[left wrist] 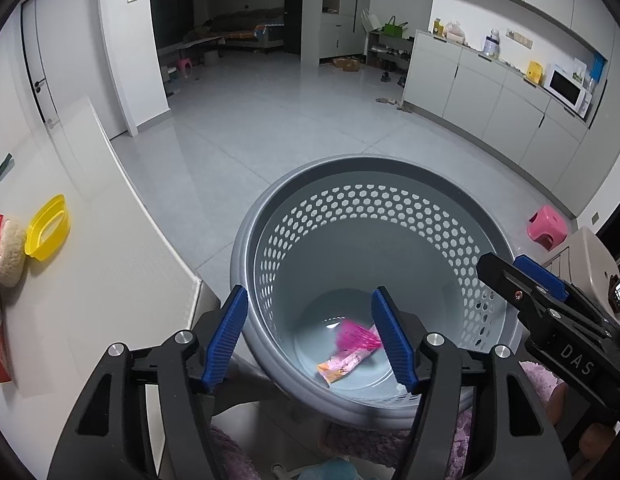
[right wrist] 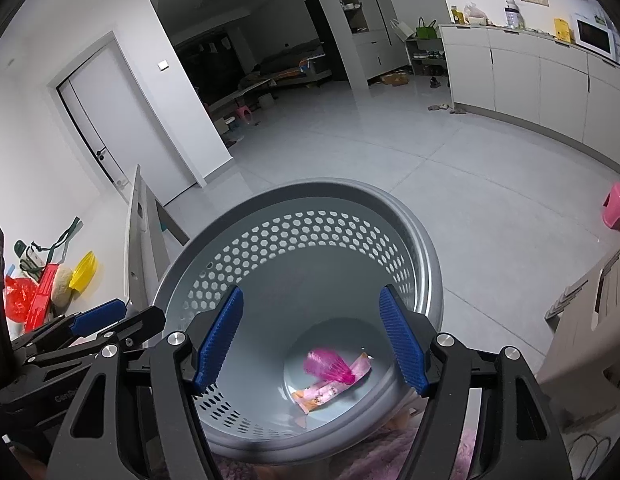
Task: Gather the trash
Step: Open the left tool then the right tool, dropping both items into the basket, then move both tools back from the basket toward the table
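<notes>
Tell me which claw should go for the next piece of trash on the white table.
Left. The left claw is open and empty over the grey basket, right beside the white table holding the yellow lid and red bag. The right claw, also empty, sits farther away.

Grey basket has hexagon-perforated walls; below the blue-padded left gripper lie a magenta shuttlecock and pink-orange wrapper.
</notes>
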The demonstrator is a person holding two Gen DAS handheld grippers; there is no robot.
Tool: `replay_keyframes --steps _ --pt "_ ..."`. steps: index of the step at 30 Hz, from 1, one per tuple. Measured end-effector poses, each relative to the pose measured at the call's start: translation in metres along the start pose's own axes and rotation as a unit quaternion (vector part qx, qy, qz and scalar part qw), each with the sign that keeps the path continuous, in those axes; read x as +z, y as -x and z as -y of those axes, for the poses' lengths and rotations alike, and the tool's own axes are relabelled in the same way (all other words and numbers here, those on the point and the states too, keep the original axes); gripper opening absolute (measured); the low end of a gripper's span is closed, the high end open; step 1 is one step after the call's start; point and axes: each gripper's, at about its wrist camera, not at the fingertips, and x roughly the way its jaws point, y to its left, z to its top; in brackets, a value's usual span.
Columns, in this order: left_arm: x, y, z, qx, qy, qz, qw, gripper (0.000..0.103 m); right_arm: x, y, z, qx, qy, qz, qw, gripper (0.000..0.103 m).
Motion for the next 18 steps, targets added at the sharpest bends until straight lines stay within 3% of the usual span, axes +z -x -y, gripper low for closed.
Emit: replay_keyframes --steps 18 --pt "-0.007 0.037 -0.018 0.011 0.019 0.033 0.9992 0.076 -0.002 0.018 -0.018 0.006 0.006 0.007 1.000 0.068"
